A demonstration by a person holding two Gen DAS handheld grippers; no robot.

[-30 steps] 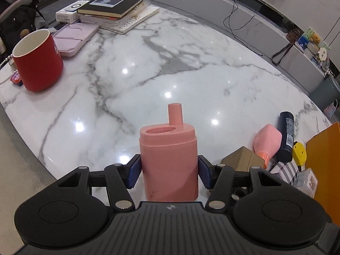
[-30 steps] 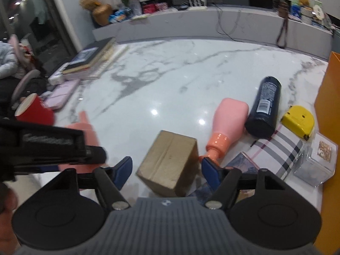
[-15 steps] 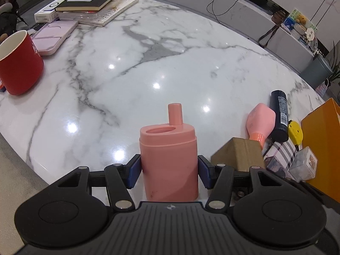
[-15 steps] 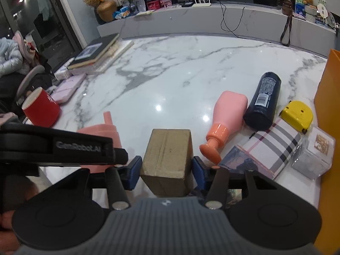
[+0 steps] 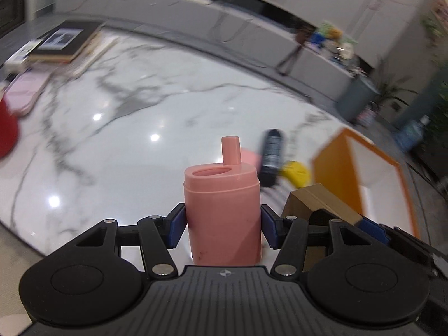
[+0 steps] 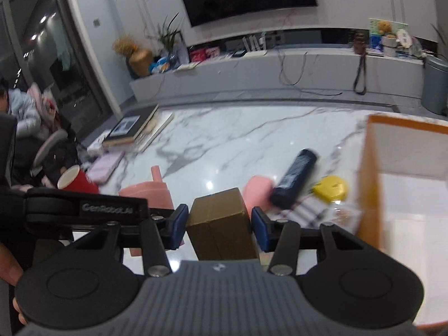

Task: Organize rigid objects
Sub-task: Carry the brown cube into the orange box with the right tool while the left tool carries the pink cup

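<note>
Gripping pink cup (image 5: 222, 210) in left gripper (image 5: 222, 225), clamping cardboard box (image 6: 219, 224) in right gripper (image 6: 219, 231); showing "GenRobot.AI" lettering (image 6: 107, 208) on left gripper's side.

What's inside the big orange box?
The orange box looks white inside, and nothing shows in the part you can see. Its near wall and the picture's edge hide the rest, so something could sit lower down.

table (image 5: 168, 106): glossy marble, w/ glare spots
cup (image 5: 222, 210): matt smooth plastic
box (image 6: 221, 224): matt cardboard
pads (image 5: 177, 225): blue, rubbery-looking
</note>
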